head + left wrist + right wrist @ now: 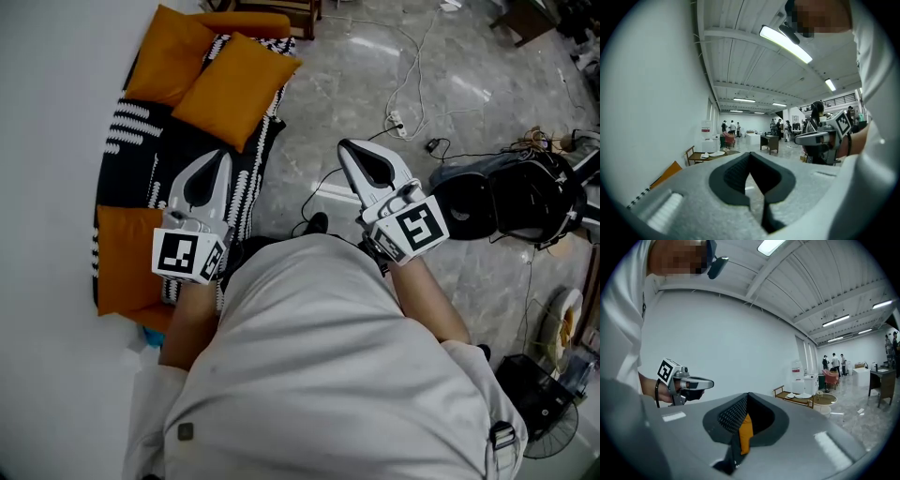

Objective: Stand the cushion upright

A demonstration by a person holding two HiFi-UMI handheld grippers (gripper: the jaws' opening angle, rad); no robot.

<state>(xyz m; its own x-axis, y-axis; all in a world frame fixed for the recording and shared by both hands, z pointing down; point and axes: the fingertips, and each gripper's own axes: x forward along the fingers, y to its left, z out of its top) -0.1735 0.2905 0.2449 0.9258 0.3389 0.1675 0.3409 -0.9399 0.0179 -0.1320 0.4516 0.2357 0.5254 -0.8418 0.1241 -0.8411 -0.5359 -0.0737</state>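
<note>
So, nothing's been grabbed yet as far as I can tell. The person holds both tools out in front at about waist height, pointing roughly level. To me that reads as a ready pose before going in, not any part of the actual move.

The cushion (234, 89) is the orange one lying slanted on the sofa (141, 164), with one corner poking past the front edge over the floor (375, 75). It looks flopped down rather than propped, which is presumably why it needs standing up. The white wall (56, 112) runs right behind the sofa, so that's my guess for what it'd lean on. Two more orange cushions (169, 56) sit on the same sofa, one behind it and one at the near end.

The left tongs (214, 161) hang over the sofa's front edge, well short of the cushion. In the left gripper view the left tongs (751, 157) are clenched tight with nothing in them.

The right tongs (352, 150) are out over bare floor, also squeezed closed and empty. The orange sliver showing through the right tongs (747, 397) in the right gripper view is just a cushion far off in the background, not something pinched.
</note>
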